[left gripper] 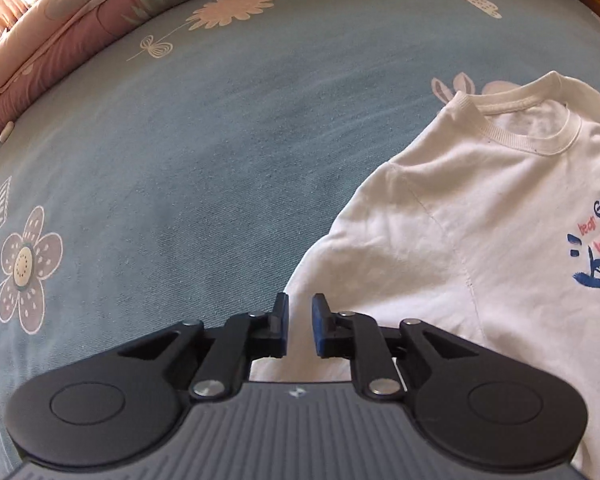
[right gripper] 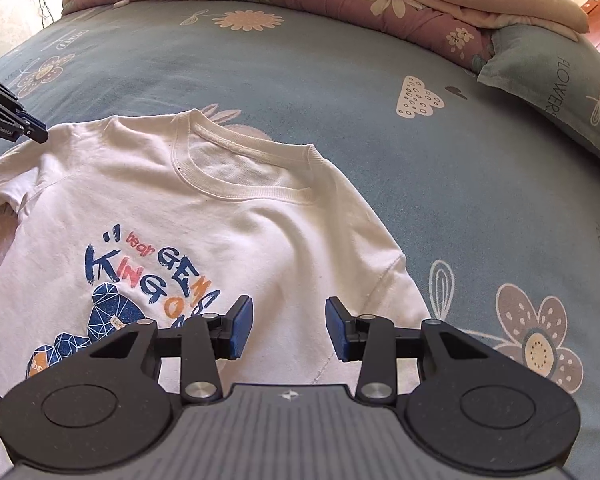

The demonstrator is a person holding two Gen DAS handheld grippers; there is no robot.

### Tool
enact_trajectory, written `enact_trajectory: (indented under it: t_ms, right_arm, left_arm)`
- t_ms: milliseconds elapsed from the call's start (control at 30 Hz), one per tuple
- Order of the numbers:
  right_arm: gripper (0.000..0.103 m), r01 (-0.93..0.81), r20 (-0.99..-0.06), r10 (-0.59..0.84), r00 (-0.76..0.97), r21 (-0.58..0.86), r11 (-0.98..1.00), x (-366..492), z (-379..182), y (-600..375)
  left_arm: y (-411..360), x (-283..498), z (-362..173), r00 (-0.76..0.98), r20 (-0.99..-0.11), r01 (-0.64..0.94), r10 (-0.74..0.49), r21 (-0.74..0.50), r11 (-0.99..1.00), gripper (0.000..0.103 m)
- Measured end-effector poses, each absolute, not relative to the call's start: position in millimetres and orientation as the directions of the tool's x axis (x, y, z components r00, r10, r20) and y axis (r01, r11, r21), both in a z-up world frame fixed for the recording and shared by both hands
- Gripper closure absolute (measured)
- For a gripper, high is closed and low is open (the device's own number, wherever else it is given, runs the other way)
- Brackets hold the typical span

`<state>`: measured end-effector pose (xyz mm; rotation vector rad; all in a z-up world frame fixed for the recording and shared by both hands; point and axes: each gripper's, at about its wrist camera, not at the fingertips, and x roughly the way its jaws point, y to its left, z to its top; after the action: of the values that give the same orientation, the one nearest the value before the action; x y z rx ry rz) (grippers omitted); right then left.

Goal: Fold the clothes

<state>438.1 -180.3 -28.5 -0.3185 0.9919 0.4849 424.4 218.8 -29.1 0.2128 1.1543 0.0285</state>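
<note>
Left hand-held gripper (left gripper: 300, 330) nearly closed, empty, over sleeve edge; right hand-held gripper (right gripper: 289, 328) half-open, empty. T-shirt (right gripper: 204, 216) flat, collar pointing away.

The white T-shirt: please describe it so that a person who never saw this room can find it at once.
Look at the bed covered by a grey-blue sheet printed with flowers, with a pink quilt piled along its far edge. The white T-shirt lies spread flat on the sheet, front up, collar toward the quilt. It is the only plain white cloth there, with blue and red lettering on its chest.
</note>
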Motion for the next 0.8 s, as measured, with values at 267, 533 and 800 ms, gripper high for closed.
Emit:
enact_trajectory:
  t_ms: [267, 533, 800]
  right_arm:
    - [0.055, -0.541, -0.857, 0.251, 0.449, -0.038, 0.840, 428.7, -30.3, -180.6]
    - [0.055, -0.576, -0.852, 0.265, 0.452, -0.051, 0.816, 432.0, -25.7, -169.2]
    - [0.055, -0.616, -0.851, 0.300, 0.432, -0.035, 0.787, 429.2, -25.3, -142.5]
  left_arm:
    - [282.9, 349.9, -33.7, 0.317, -0.920, -0.160, 0.230, 0.187, 0.969, 0.065]
    - [302.6, 304.1, -55.7, 0.255, -0.911, -0.127, 0.325, 0.302, 0.945, 0.064]
    - [300.8, 311.7, -60.0, 0.225, -0.930, -0.072, 0.291, 0.282, 0.957, 0.100]
